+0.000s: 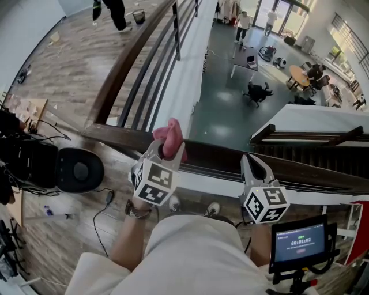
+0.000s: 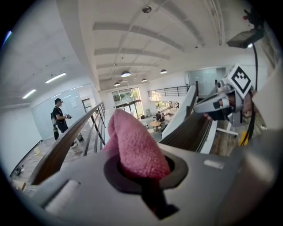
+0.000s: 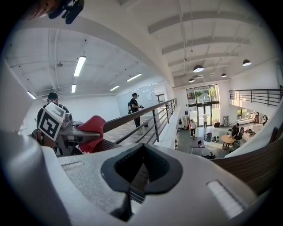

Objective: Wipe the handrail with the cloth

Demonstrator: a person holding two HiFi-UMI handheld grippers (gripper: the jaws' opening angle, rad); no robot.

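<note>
The dark wooden handrail (image 1: pixel 214 154) runs across in front of me, and a second stretch (image 1: pixel 131 57) leads away up the walkway. My left gripper (image 1: pixel 163 157) is shut on a pink cloth (image 1: pixel 170 136) and holds it just above the rail near the corner. In the left gripper view the cloth (image 2: pixel 135 148) bulges out from the shut jaws (image 2: pixel 142 171). My right gripper (image 1: pixel 254 167) hovers over the rail further right, shut with nothing in it (image 3: pixel 141 171). The right gripper view shows the left gripper with the cloth (image 3: pixel 91 128) beside the rail (image 3: pixel 132 117).
Black metal railing bars (image 1: pixel 154 72) stand under the rail, with an open drop to a lower floor (image 1: pixel 230 86) beyond. A black round device (image 1: pixel 79 170) sits at the left. A bike screen (image 1: pixel 300 241) is at the lower right. A person (image 1: pixel 114 11) stands on the far walkway.
</note>
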